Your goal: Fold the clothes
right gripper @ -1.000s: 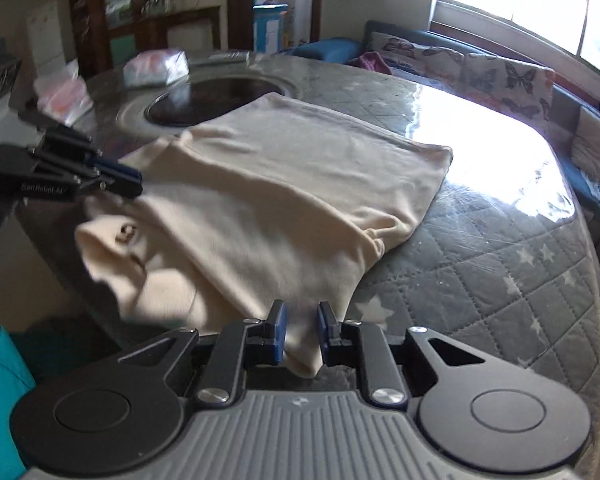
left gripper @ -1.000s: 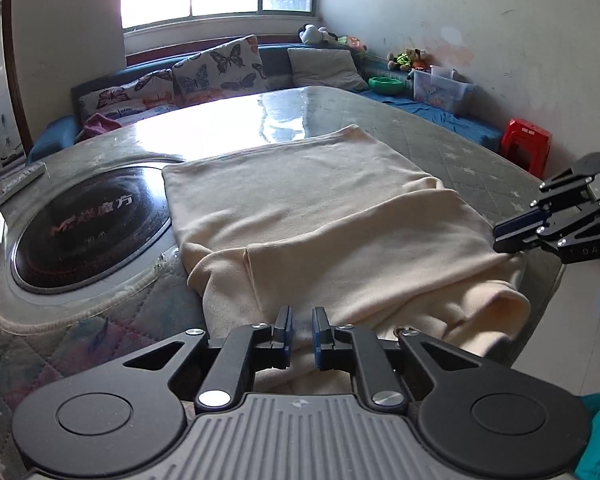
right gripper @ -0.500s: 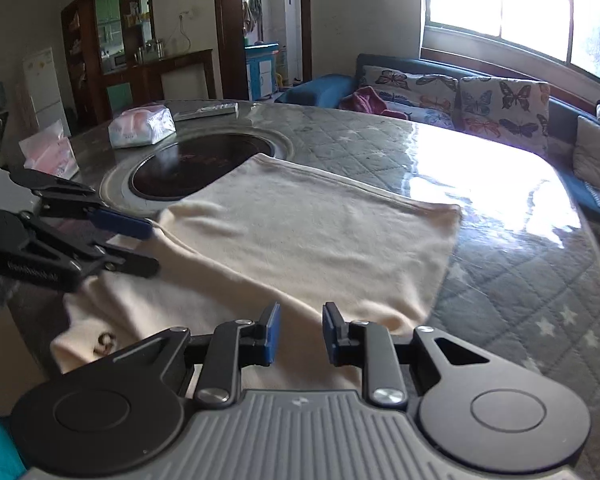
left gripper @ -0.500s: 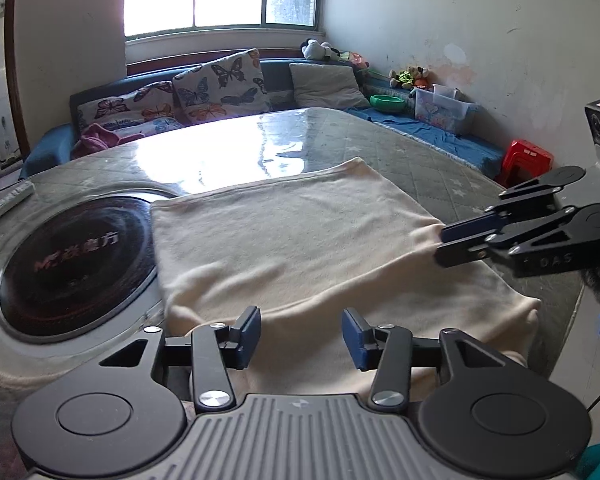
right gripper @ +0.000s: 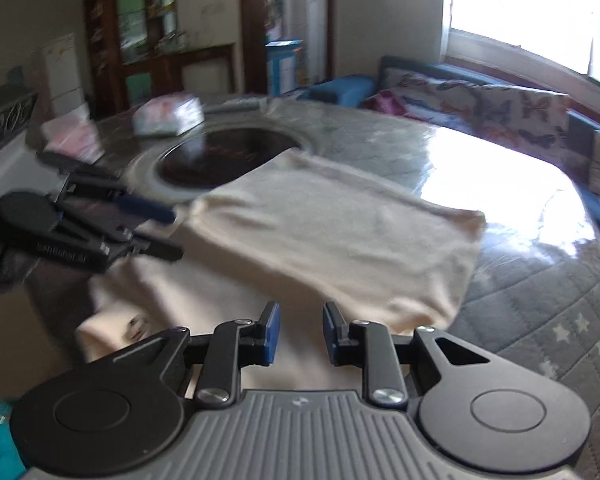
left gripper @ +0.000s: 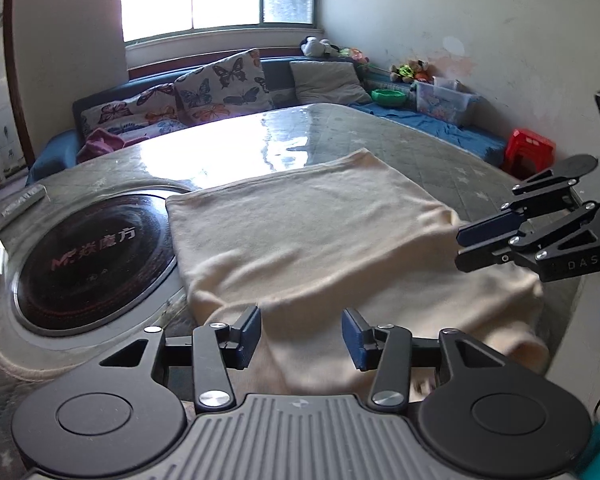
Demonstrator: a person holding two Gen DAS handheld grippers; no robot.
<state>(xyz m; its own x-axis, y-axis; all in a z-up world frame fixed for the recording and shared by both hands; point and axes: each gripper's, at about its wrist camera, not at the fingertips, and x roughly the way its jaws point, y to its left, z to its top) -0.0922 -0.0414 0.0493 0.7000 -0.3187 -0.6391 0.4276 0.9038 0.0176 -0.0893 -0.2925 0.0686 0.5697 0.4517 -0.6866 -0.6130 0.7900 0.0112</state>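
A cream garment [left gripper: 312, 232] lies folded on the round quilted table [left gripper: 440, 168], its near part hanging over the table's front edge. My left gripper [left gripper: 300, 332] hovers open over that near edge, with nothing pinched between its blue pads. My right gripper [right gripper: 298, 332] is open by a narrower gap above the same garment [right gripper: 340, 236], also holding nothing. In the left wrist view the right gripper [left gripper: 484, 244] shows at the garment's right side. The right wrist view has the left gripper [right gripper: 168, 232] at the garment's left corner.
A black round cooktop [left gripper: 88, 256] is set into the table left of the garment, with a remote [left gripper: 22, 204] behind it. Plastic packets [right gripper: 168, 114] lie past the cooktop. A sofa with butterfly cushions [left gripper: 216, 84] runs under the window. A red stool [left gripper: 528, 148] stands on the right.
Both grippers were shut at the garment's near edge and now stand open, the left much wider. Both have drawn back a little, and the garment's top layer lies flatter.
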